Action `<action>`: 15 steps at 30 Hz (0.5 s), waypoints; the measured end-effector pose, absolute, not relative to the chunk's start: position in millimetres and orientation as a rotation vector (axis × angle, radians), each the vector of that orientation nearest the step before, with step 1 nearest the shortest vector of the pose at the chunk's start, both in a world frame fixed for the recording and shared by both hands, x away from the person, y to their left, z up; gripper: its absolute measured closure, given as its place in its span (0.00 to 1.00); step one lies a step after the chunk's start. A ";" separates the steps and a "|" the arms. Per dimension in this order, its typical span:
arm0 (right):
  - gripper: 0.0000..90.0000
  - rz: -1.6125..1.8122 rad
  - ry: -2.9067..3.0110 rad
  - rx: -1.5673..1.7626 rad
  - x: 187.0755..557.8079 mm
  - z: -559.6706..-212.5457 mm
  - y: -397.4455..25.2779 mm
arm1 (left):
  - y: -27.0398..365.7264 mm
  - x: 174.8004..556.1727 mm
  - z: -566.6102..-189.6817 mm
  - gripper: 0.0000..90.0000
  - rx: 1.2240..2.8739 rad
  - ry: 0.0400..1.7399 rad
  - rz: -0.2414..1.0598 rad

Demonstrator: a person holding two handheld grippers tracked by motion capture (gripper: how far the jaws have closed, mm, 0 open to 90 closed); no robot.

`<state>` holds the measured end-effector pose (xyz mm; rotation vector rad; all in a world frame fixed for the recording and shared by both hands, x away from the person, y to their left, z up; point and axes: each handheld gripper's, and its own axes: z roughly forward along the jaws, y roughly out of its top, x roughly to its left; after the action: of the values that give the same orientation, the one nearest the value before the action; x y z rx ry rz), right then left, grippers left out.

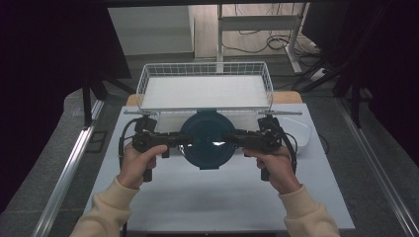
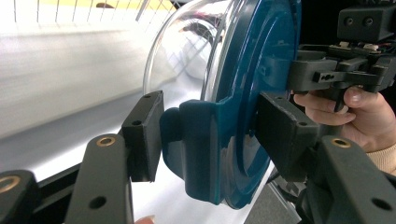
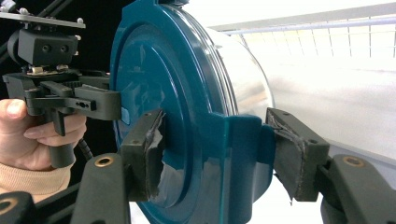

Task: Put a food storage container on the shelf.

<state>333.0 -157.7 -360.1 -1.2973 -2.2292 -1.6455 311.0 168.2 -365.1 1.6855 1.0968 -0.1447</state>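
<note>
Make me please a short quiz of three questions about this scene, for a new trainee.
1. True or false: the left claw and the right claw grip the same container from opposite sides.
2. Which part does each claw close on? A) the clear bowl body B) a clip tab on the teal lid C) the wire basket
3. Fill in: behind the container, at the far end of the table, stands a white wire ____.

Key
1. True.
2. B: each gripper view shows the jaws on either side of a teal tab.
3. basket.
</note>
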 end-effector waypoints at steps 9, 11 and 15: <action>0.43 -1.670 -2.236 -1.287 338.2 -344.1 -156.8 | 168.8 316.9 -347.8 0.48 1.680 1.077 -0.121; 0.43 -1.676 -2.240 -1.283 339.6 -339.7 -156.6 | 169.1 318.2 -344.5 0.48 1.678 1.073 -0.118; 0.44 -1.686 -2.249 -1.274 343.1 -330.3 -155.9 | 169.7 321.5 -334.4 0.48 1.674 1.066 -0.101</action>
<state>343.1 -155.9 -330.3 -1.2735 -2.2495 -1.6861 321.5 169.7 -334.4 1.6743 1.0658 -0.1008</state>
